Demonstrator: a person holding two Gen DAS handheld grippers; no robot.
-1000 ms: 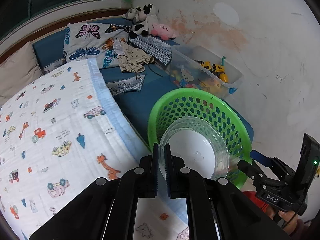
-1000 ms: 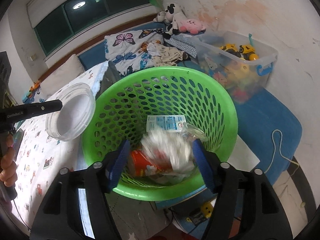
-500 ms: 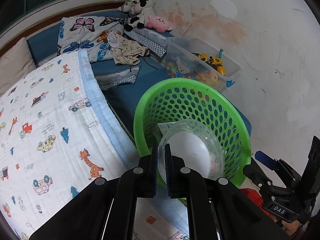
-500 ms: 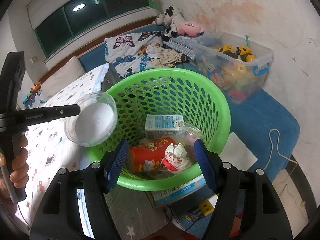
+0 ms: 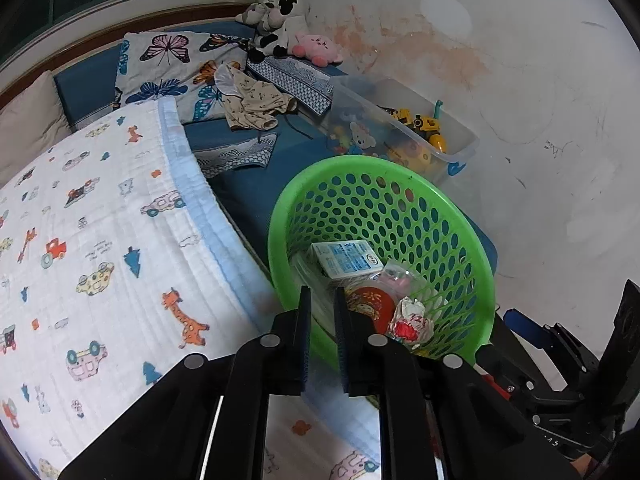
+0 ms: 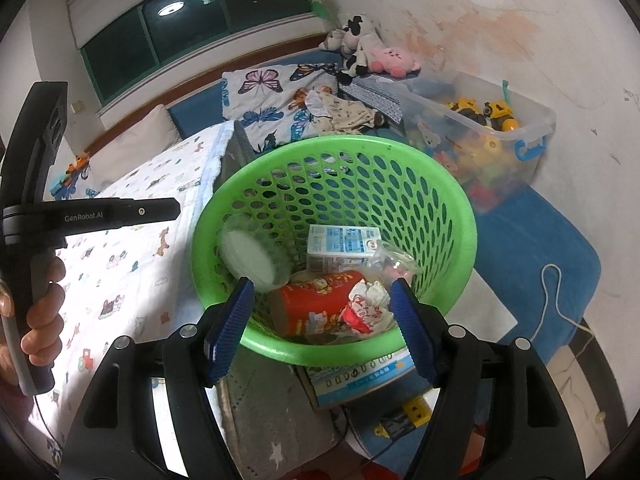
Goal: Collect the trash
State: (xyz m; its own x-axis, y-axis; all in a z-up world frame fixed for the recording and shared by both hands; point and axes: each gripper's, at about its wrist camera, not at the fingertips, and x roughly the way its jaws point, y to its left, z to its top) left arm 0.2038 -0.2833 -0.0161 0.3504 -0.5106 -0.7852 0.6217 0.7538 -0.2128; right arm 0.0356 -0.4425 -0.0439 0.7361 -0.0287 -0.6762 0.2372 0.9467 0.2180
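Your perforated green plastic basket (image 6: 460,216) sits beside the bed, right of the animal-print white blanket (image 5: 100,248). Inside it, the clear plastic bowl (image 6: 250,256) leans against the left wall, with the small white-and-blue carton (image 6: 344,246) behind the red printed cup (image 6: 316,304). Behind the basket stands the clear plastic toy bin (image 6: 516,128).

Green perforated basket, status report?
Both grippers empty: left gripper slightly open, right gripper wide. Clear plastic bowl inside green perforated basket. Nothing obstructing.

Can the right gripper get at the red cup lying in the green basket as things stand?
Probably yes: the right gripper is open just above the basket's near rim, and the red cup lies uncovered directly ahead, with crumpled wrapper beside it.
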